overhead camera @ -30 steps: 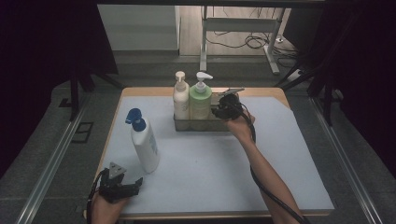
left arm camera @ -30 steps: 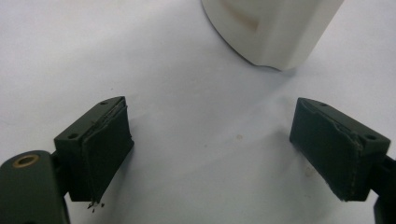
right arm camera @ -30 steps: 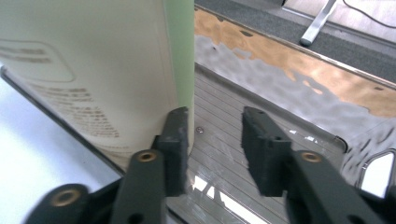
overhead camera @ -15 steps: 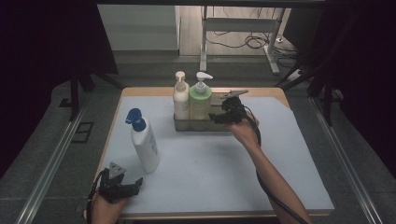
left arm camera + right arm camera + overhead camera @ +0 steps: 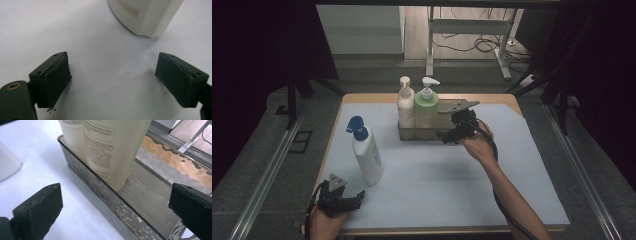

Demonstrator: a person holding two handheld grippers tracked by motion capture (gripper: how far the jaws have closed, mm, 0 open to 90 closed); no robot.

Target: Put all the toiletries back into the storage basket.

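Observation:
A smoked clear tray (image 5: 412, 134) at the back middle holds a cream pump bottle (image 5: 405, 107) and a green pump bottle (image 5: 427, 109), both upright. My right gripper (image 5: 449, 136) hovers at the tray's front right, open. Its jaws have just been opening and the pads touch nothing. In the right gripper view, the right gripper (image 5: 112, 212) frames the tray wall (image 5: 100, 190) and the green bottle (image 5: 112, 150) beyond. A white bottle with a blue pump (image 5: 366, 152) stands at the left. My left gripper (image 5: 357, 197) rests open near it, its gap (image 5: 112, 82) bare, the white bottle (image 5: 145, 15) ahead.
A pale mat (image 5: 442, 185) covers the wooden table, with bare mat across the middle and right. The tray's right half (image 5: 150, 202) holds nothing. Dark floor and metal rails surround the table; a desk frame (image 5: 467, 30) stands behind.
The right gripper has drawn back from the green bottle toward the person and a little up, its jaws spreading wide. The green bottle stays upright in the tray. The left hand has not moved.

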